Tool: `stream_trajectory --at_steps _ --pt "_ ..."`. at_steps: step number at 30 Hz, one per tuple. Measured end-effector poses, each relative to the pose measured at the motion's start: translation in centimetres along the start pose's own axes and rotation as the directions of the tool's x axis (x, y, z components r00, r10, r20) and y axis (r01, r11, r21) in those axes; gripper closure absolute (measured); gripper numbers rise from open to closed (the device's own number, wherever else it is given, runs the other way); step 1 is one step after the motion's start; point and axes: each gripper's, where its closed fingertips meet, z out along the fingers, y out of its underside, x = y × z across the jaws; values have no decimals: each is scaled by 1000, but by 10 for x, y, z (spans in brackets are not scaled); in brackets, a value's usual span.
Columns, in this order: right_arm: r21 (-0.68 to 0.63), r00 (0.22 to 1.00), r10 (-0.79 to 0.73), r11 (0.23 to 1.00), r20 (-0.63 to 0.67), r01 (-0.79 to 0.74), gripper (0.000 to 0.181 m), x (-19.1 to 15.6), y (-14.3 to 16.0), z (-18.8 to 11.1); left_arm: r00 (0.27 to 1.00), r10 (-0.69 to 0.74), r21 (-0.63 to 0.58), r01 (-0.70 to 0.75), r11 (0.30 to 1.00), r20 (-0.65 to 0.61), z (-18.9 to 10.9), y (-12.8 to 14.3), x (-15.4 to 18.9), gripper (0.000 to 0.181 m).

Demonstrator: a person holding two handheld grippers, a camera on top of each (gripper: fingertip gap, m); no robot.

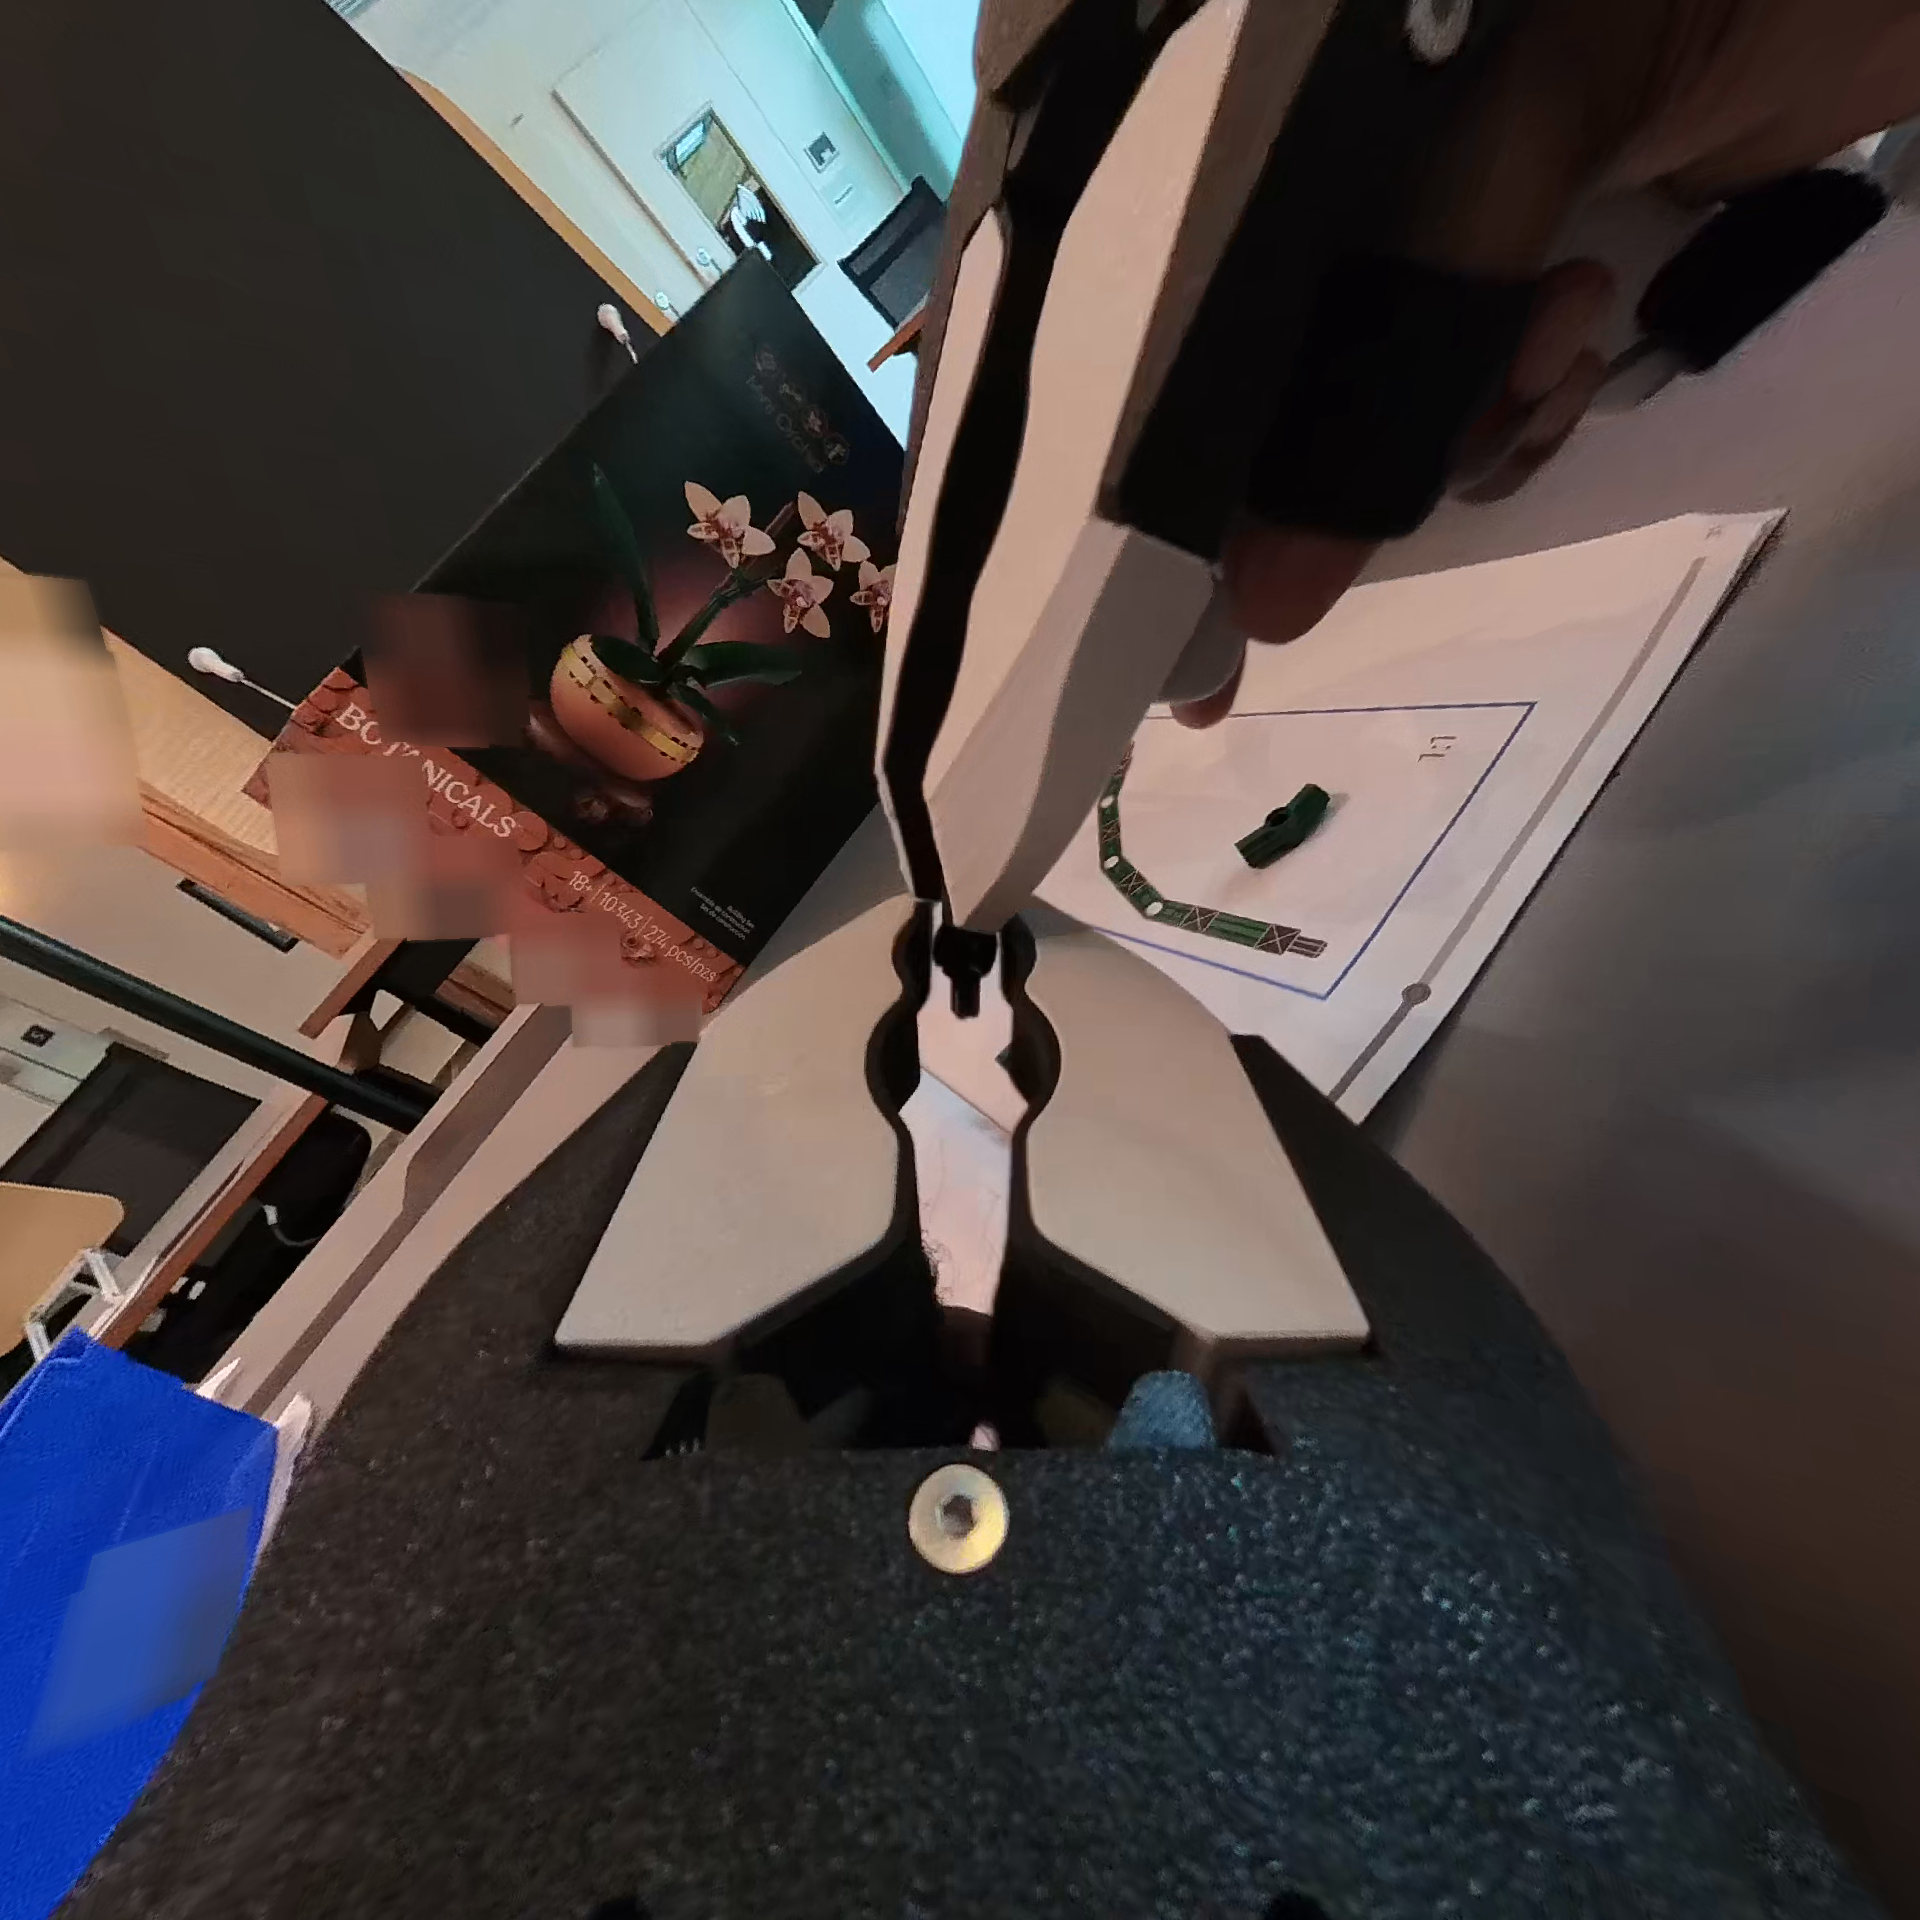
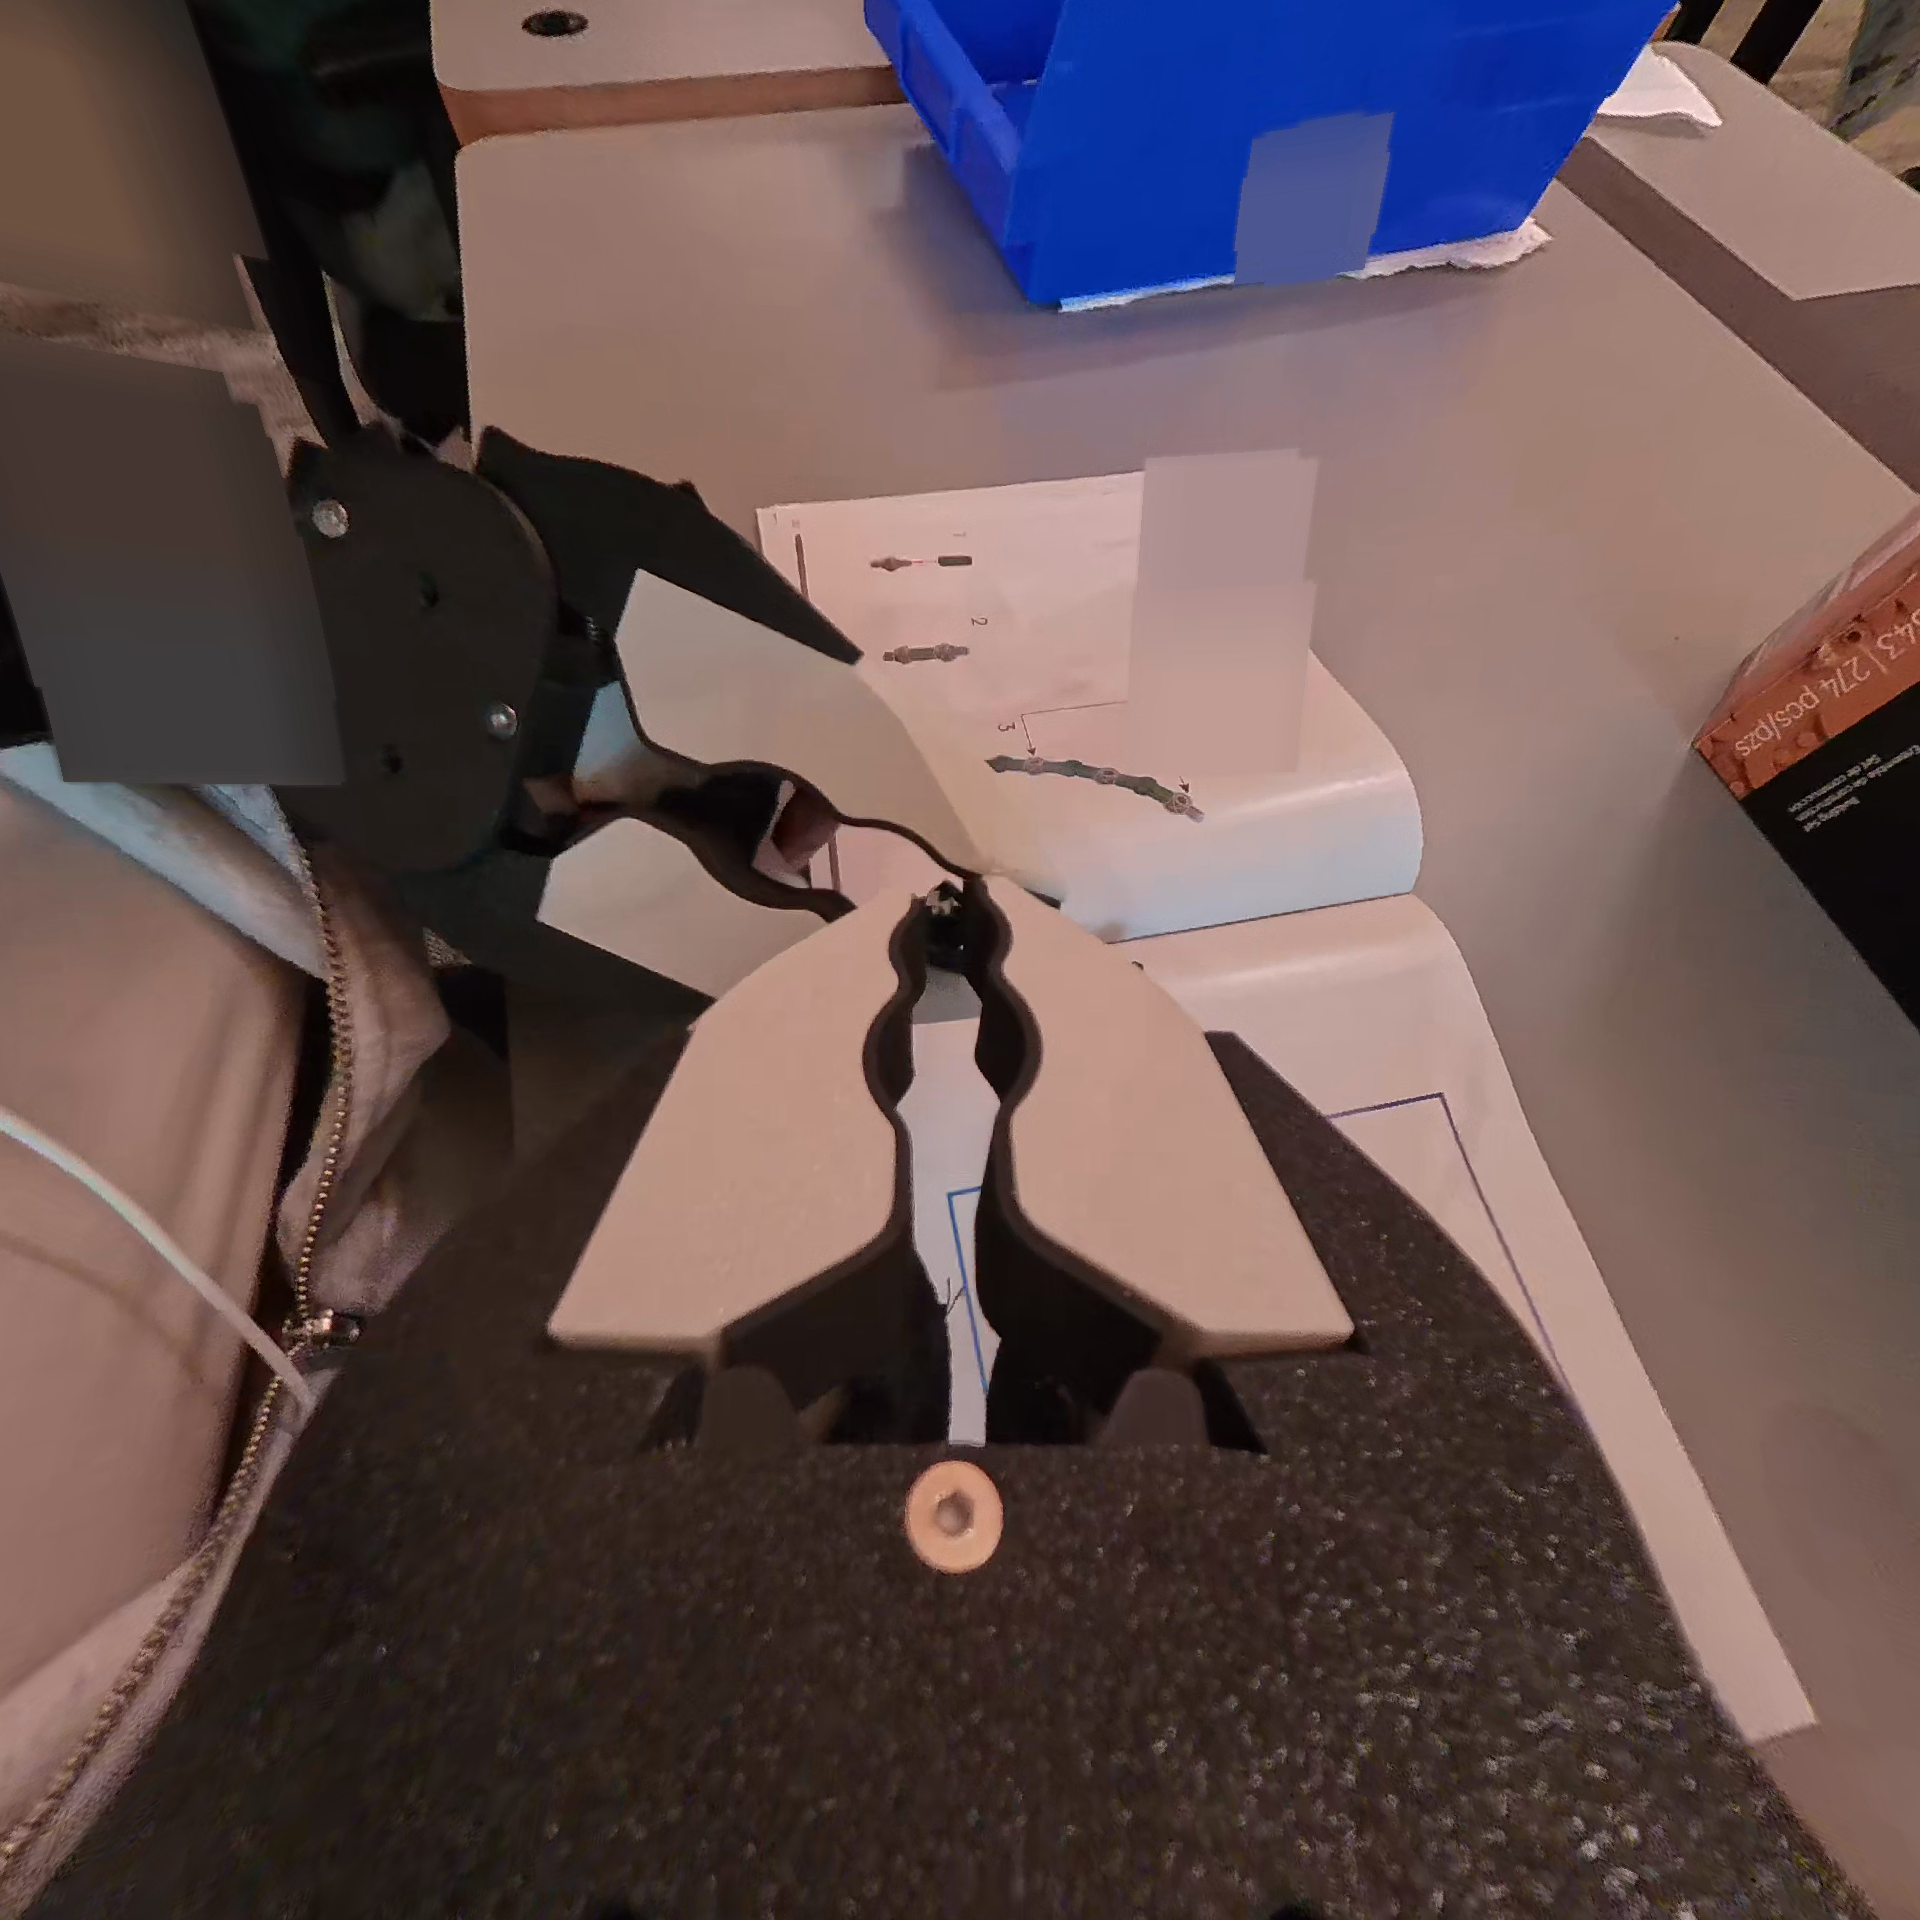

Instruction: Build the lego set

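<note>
right gripper (image 2: 954, 914): jaws closed on dark piece (image 2: 948, 906) | left gripper (image 2: 961, 868): tips met at same piece, from left | instruction sheet (image 2: 935, 603) and blue bin (image 2: 1195, 135) seen on worktop (image 2: 727, 312) | box (image 2: 1839, 769) at right edge

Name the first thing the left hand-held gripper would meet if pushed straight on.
Probably the right hand-held gripper: its shut tips already sit at the left hand-held gripper, on the small black piece there. Depth past them is unclear.

Grey table (image 2: 1351, 395), instruction sheet (image 2: 935, 582) (white), blue bin (image 2: 1143, 156)
</note>
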Motion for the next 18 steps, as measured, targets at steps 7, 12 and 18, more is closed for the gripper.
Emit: stream_trajectory --at_steps 7,12,18 --pt "-6 998 -69 998 -1 69 175 -2 -2 -1 995 -80 17 81 997 -54 -2 -2 2 173" --pt "99 996 -79 992 -32 81 163 0 -13 -5 981 -168 36 172 984 -102 -4 -4 3 173" --pt "388 973 -112 903 -200 184 130 9 -46 -72 930 -333 61 346 936 -156 -8 -6 -11 173"
